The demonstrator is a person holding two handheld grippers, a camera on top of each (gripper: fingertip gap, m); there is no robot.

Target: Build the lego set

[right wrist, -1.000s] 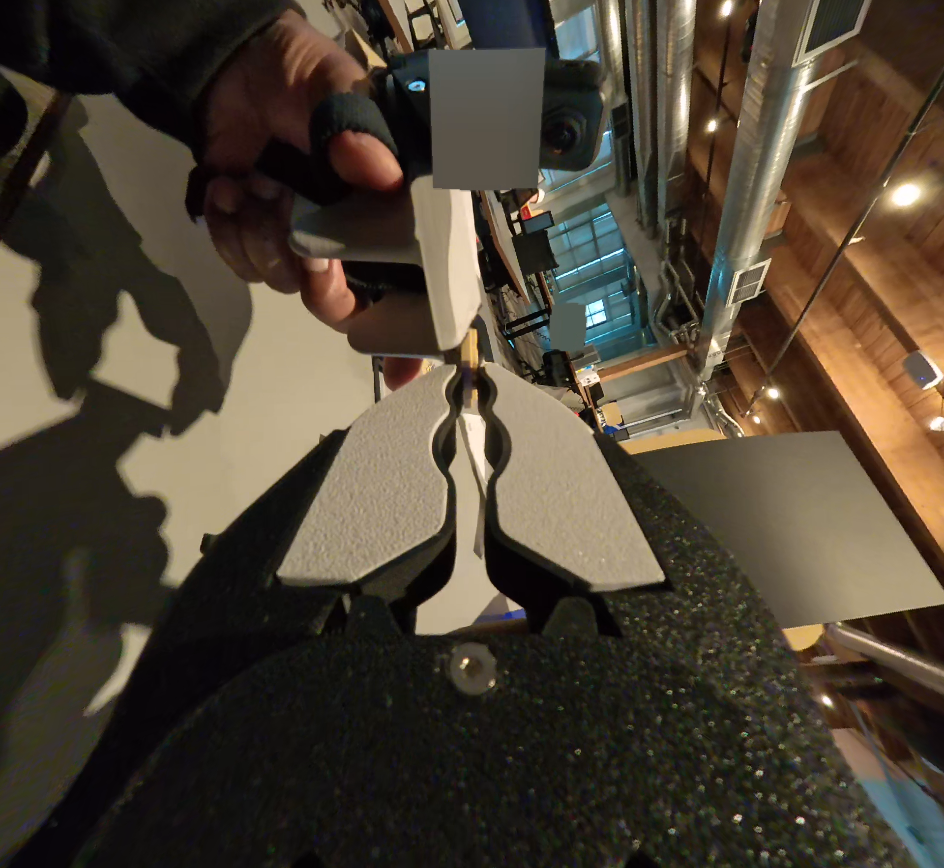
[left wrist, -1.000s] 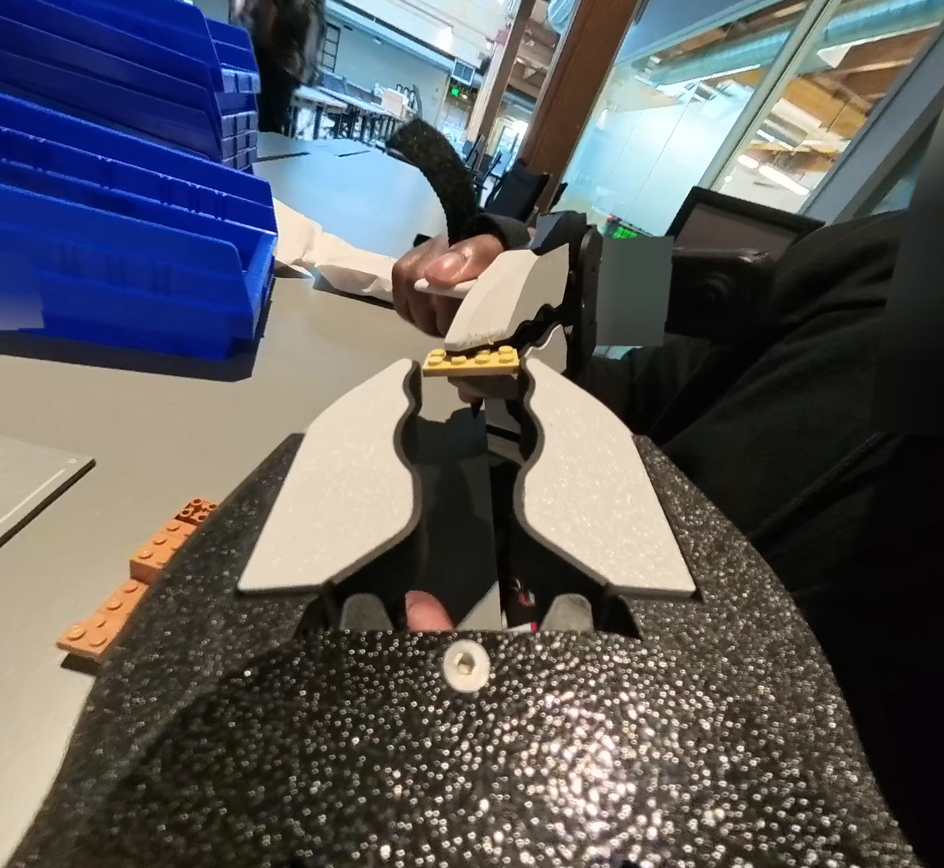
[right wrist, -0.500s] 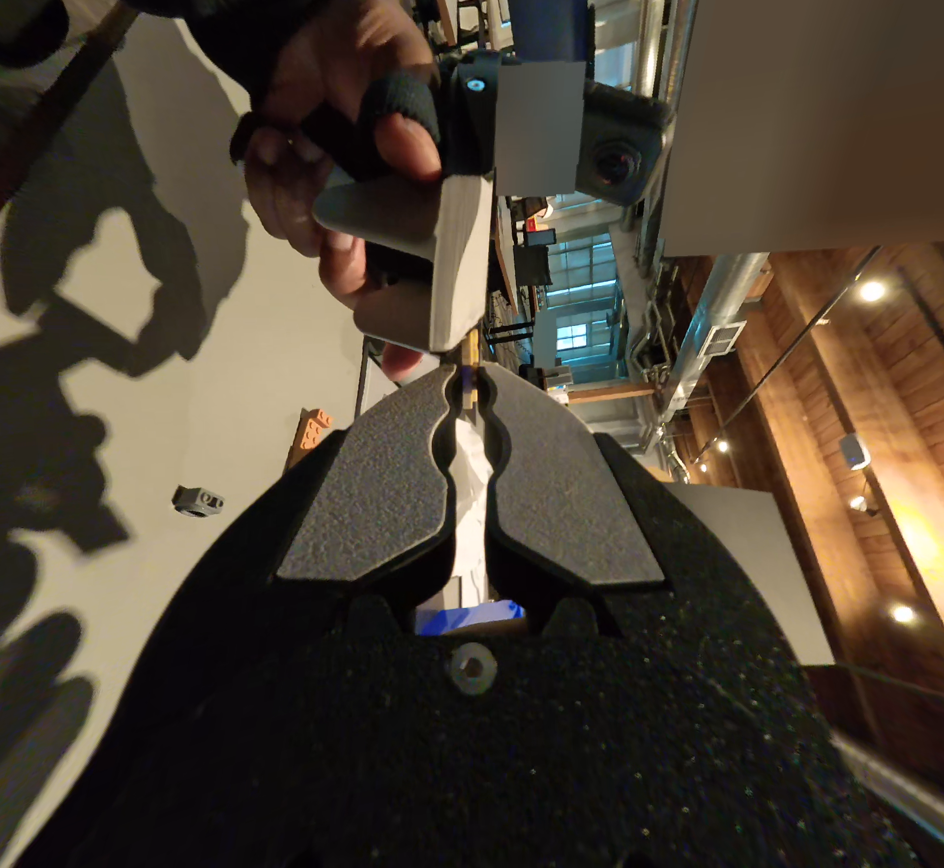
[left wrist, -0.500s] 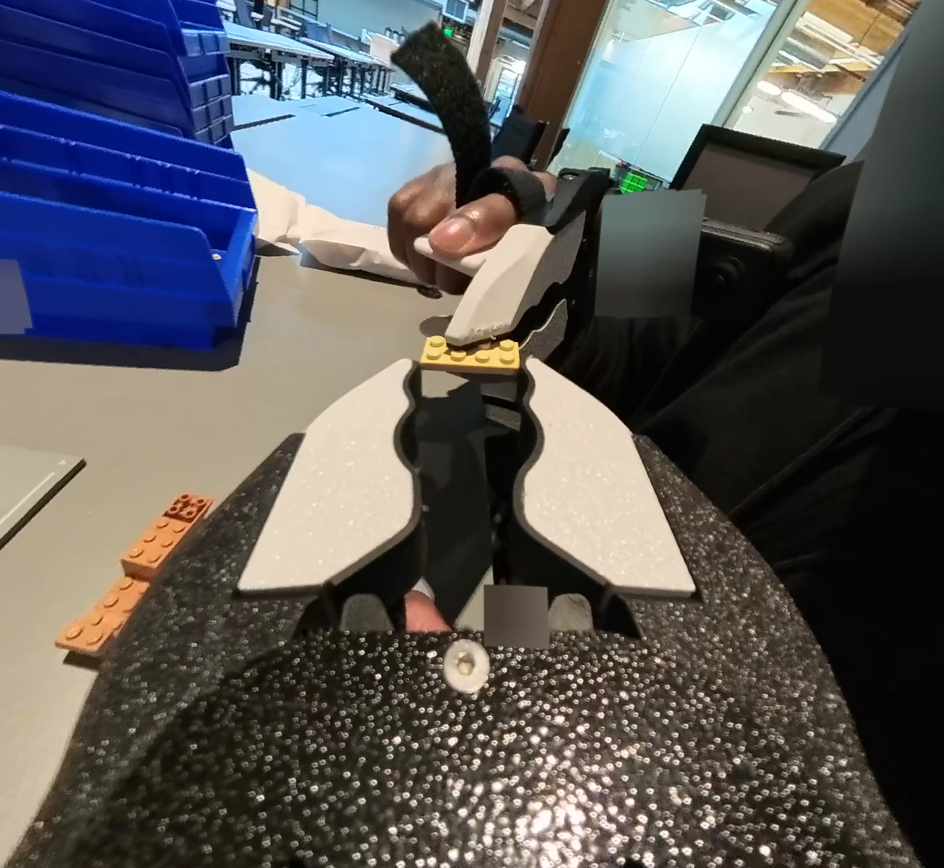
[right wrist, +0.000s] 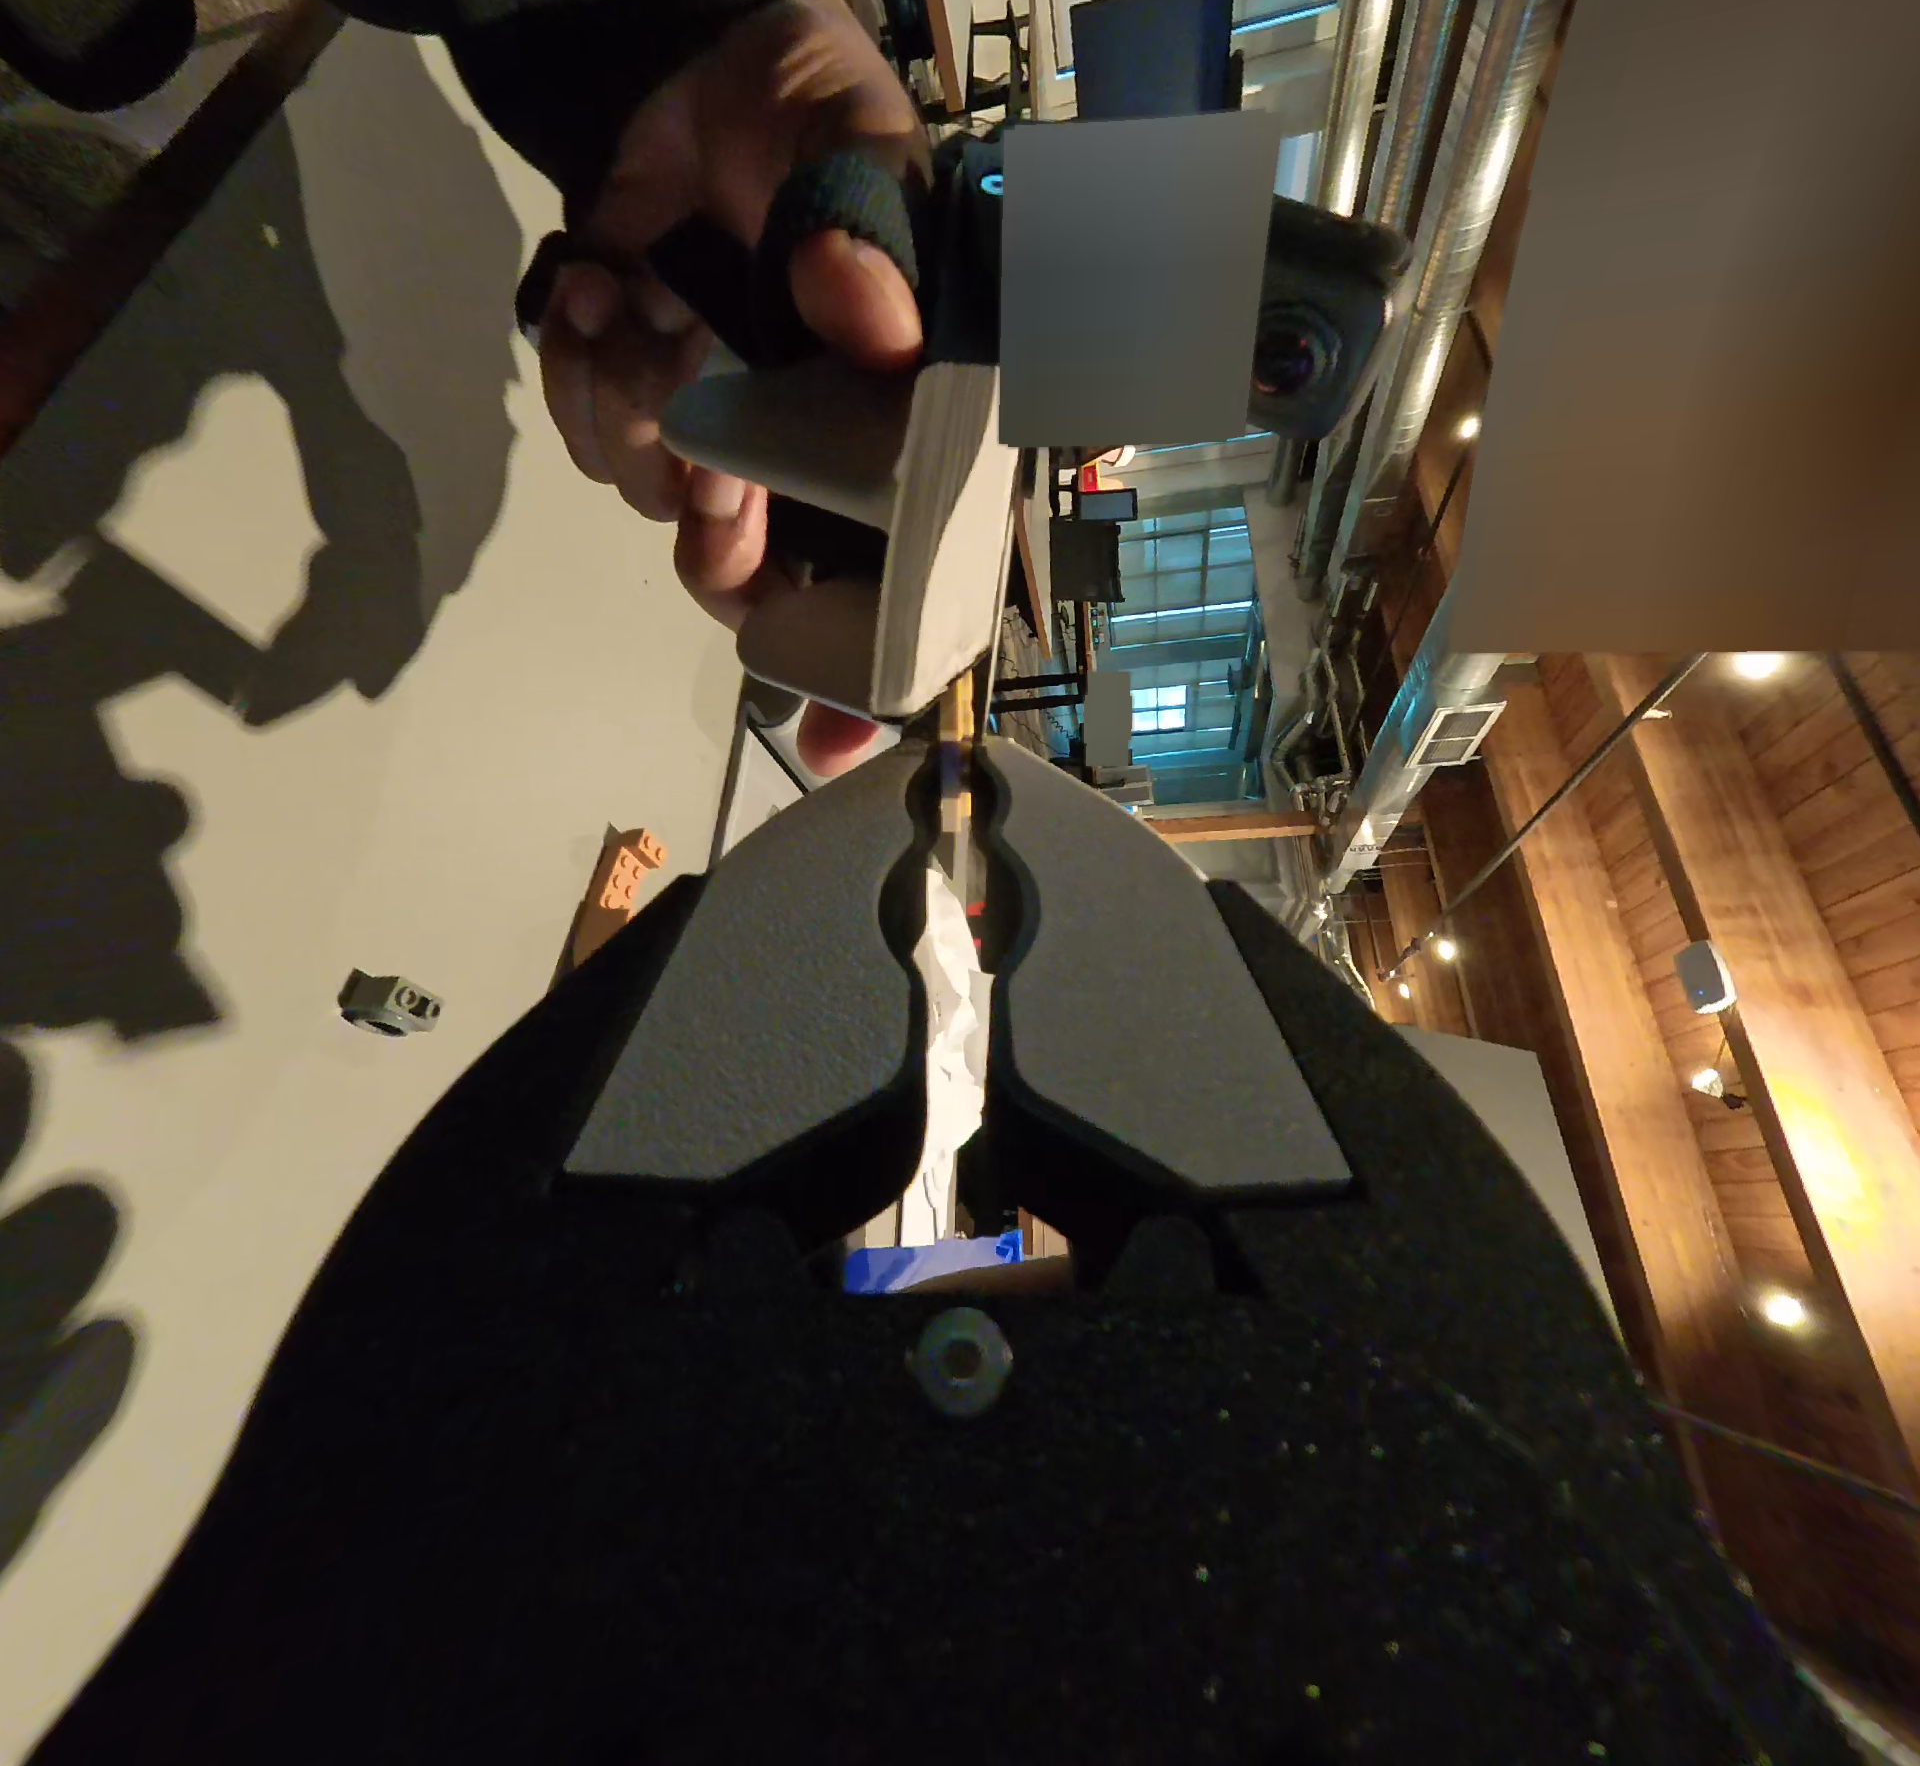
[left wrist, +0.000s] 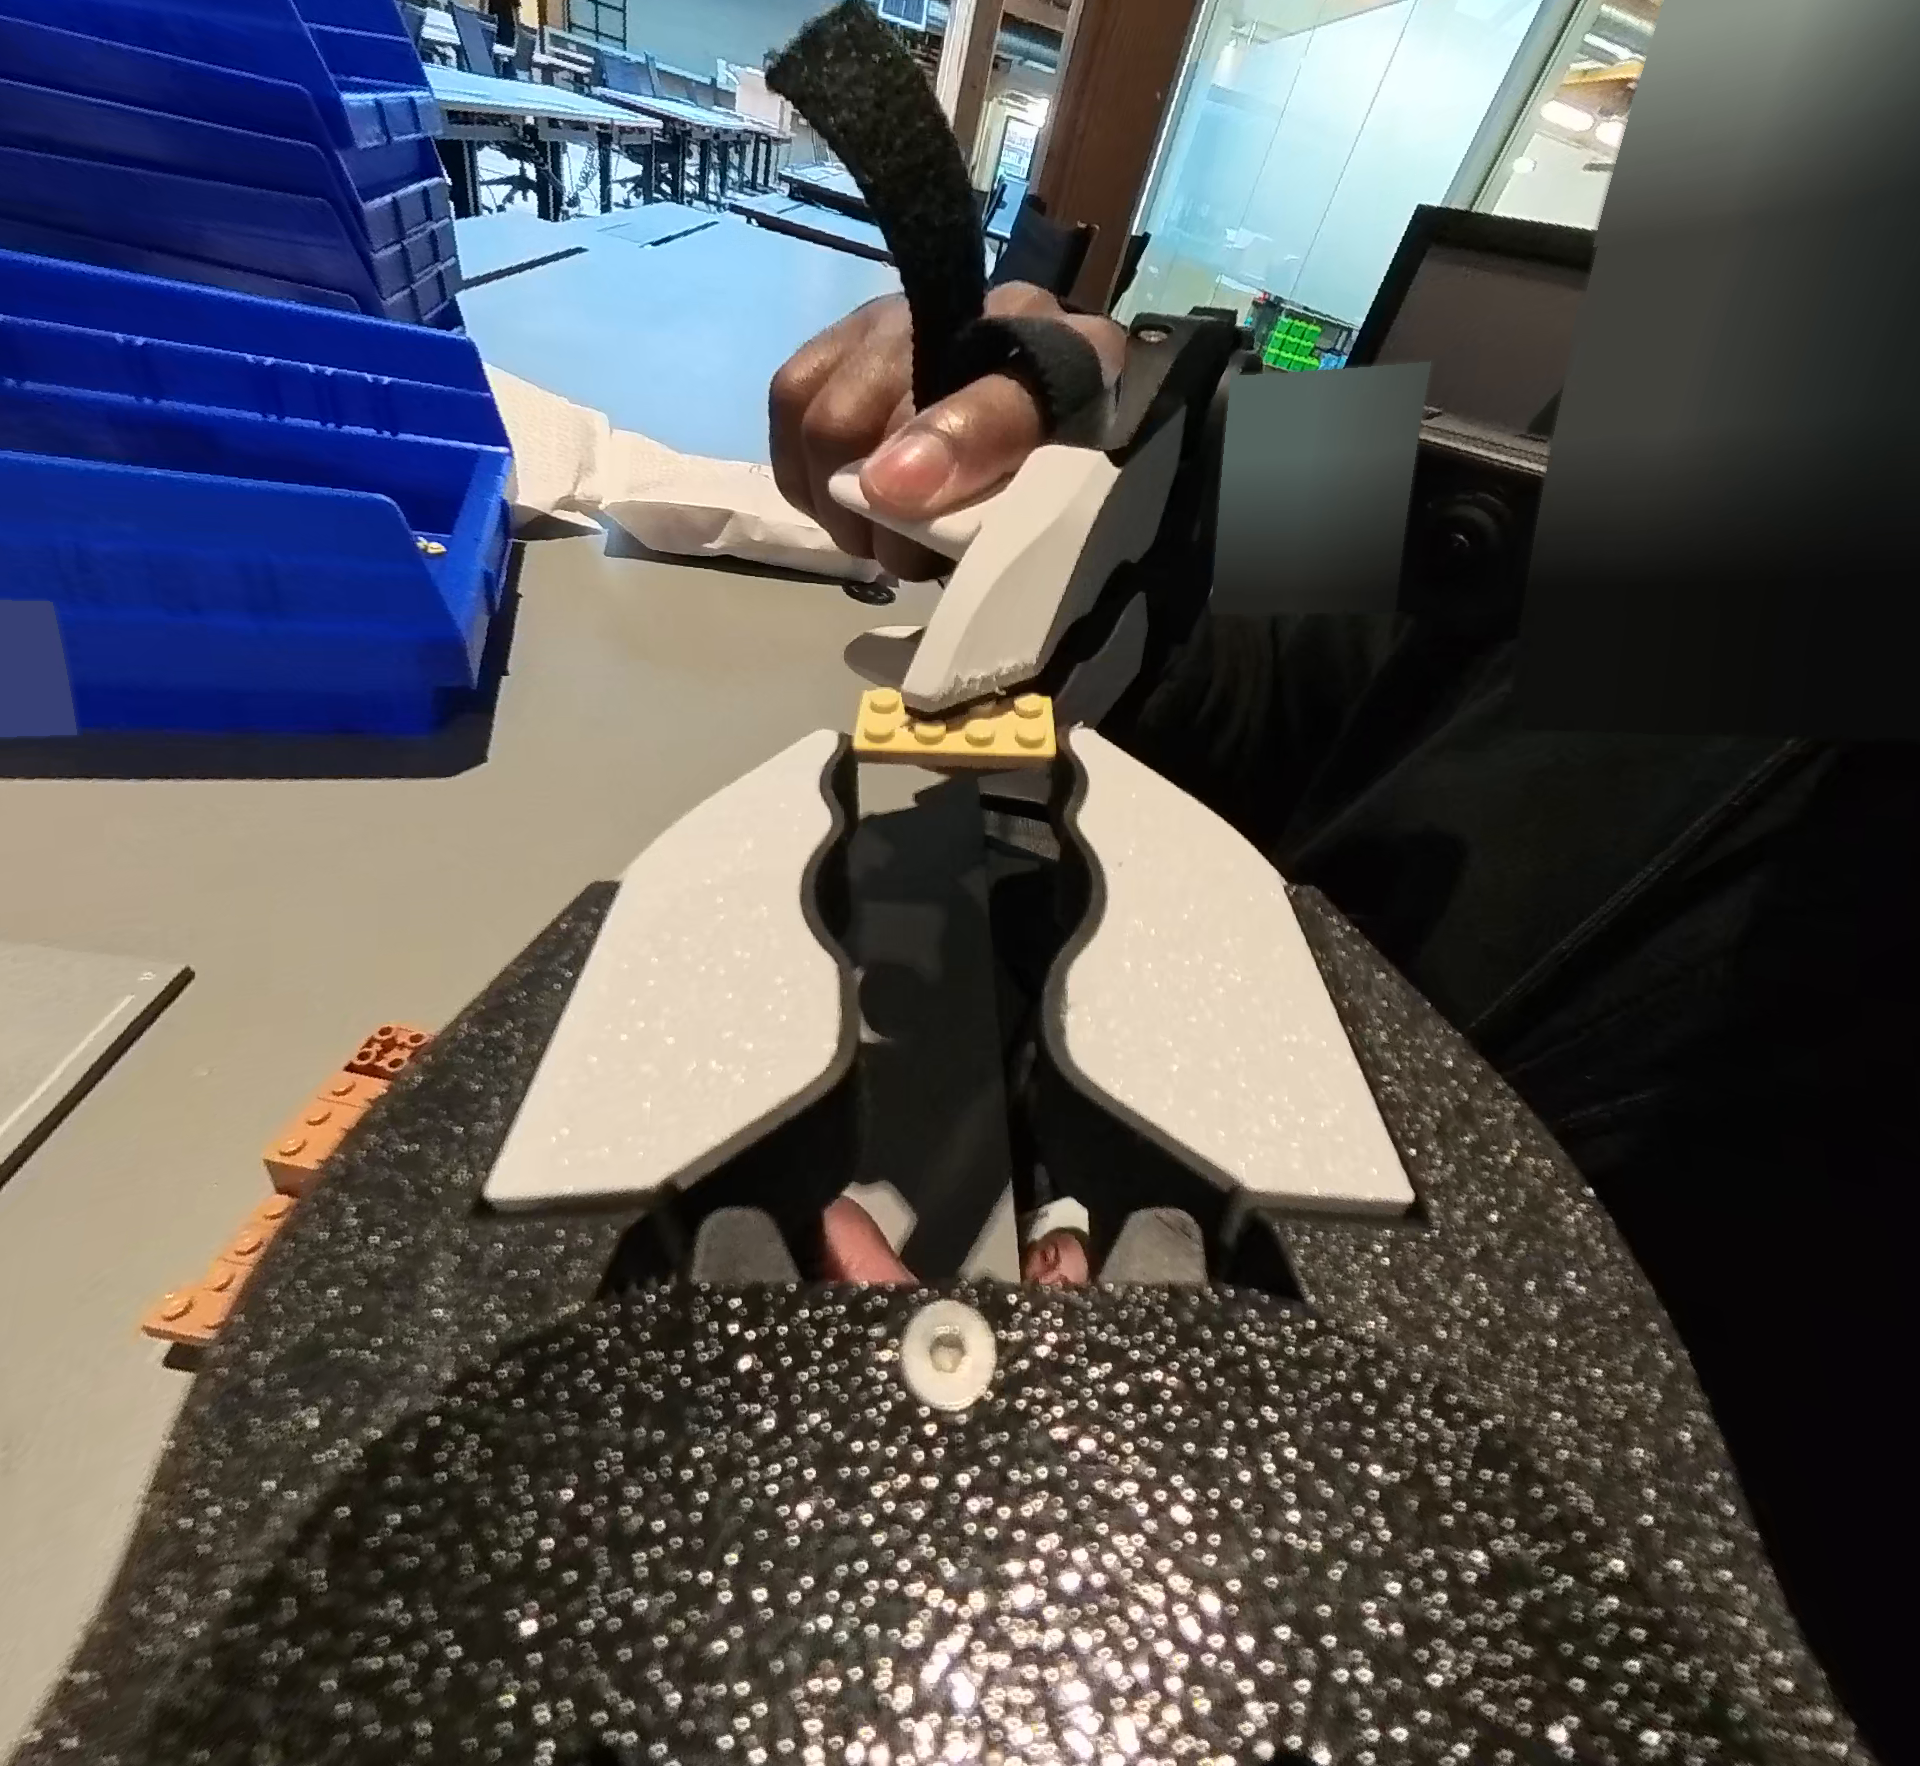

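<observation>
A tan two-by-four plate [left wrist: 956,742] is held flat above the table between the tips of my left gripper [left wrist: 956,766], which is shut on its two short ends. My right gripper [left wrist: 961,677] comes down from above, and its grey fingers [left wrist: 987,594] meet the plate's far edge. In the right wrist view the plate [right wrist: 956,724] shows edge-on, pinched between the nearly closed tips of my right gripper [right wrist: 954,766]. A small purple bit shows at those tips. The left gripper's finger [right wrist: 935,563] and the hand holding it lie just beyond.
Orange bricks [left wrist: 281,1186] lie in a row on the grey table [left wrist: 312,843] at lower left; they also show in the right wrist view [right wrist: 629,869]. A small grey piece [right wrist: 390,1001] lies nearby. Blue bins [left wrist: 208,490] stand at left, with white paper [left wrist: 675,511] behind them and a grey mat [left wrist: 62,1010] at the left edge. Less than 4 cm separates the two grippers' tips.
Both grippers keep their hold on the plate. The pair has tilted and turned slightly, bringing the orange brick and the grey piece into the right wrist view.
</observation>
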